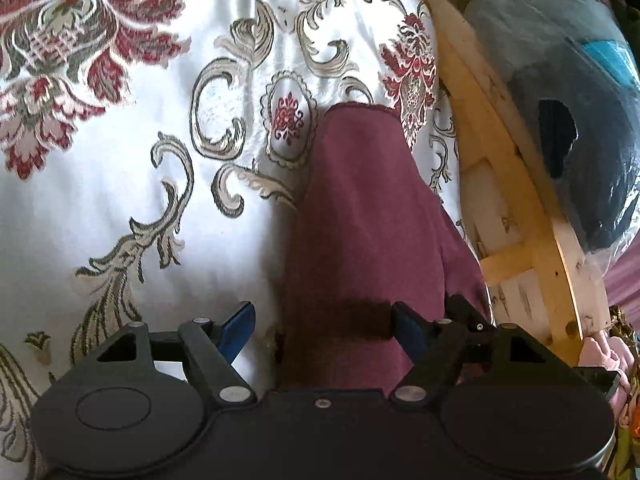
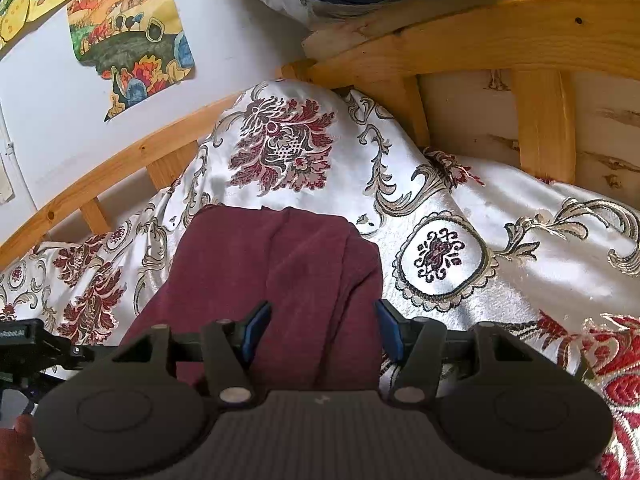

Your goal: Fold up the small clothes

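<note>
While both grippers hover with jaws apart, the maroon garment (image 1: 360, 220) lies on the patterned bedspread (image 1: 120, 220), running toward 12 o'clock between the fingers. Left gripper (image 1: 322, 328) and right gripper (image 2: 320, 330) clamp nothing. Risk, as I judge it: satin cover is slick; a shallow pinch could drag cloth or catch the bedspread too. No legible writing; small label at 9 o'clock in right view is unreadable.

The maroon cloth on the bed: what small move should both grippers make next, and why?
Probably close both on the near edge. The left gripper and right gripper are open, and the maroon cloth lies between their fingers on the patterned bedspread, apparently not yet gripped, so no fold can start.
</note>
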`<action>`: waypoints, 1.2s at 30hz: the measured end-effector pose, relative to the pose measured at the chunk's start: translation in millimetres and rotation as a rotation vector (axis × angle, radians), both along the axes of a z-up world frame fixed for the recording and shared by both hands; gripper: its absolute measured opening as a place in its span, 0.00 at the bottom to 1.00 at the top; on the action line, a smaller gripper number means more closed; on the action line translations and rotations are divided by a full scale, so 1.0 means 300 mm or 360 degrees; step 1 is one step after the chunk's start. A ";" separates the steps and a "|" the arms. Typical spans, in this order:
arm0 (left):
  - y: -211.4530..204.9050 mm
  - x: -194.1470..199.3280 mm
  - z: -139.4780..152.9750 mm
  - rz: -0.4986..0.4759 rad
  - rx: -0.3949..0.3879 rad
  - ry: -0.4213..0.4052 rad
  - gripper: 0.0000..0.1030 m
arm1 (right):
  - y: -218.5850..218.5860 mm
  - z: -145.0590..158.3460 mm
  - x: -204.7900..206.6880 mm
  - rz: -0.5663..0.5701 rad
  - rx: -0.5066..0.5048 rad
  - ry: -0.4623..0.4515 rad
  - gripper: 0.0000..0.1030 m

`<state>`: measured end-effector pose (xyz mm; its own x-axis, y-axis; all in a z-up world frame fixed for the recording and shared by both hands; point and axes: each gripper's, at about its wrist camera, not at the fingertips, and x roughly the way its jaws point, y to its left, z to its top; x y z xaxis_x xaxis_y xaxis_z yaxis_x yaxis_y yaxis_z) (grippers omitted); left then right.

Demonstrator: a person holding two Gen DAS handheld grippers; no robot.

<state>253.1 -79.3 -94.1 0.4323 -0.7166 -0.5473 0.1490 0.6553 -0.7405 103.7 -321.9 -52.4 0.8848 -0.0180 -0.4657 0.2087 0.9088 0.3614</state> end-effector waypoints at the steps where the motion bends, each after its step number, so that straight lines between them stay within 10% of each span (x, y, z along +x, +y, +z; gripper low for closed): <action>1: -0.003 0.003 -0.006 0.0004 -0.0004 0.0010 0.72 | -0.001 0.000 0.001 0.0004 0.0003 0.0001 0.62; 15: -0.044 0.021 -0.010 -0.0049 0.0046 0.0010 0.47 | 0.021 0.007 0.011 0.0046 -0.0085 0.0053 0.63; 36: -0.177 -0.078 0.194 -0.0074 0.0656 -0.0307 0.32 | 0.128 0.037 -0.055 0.0007 -0.0259 -0.0134 0.31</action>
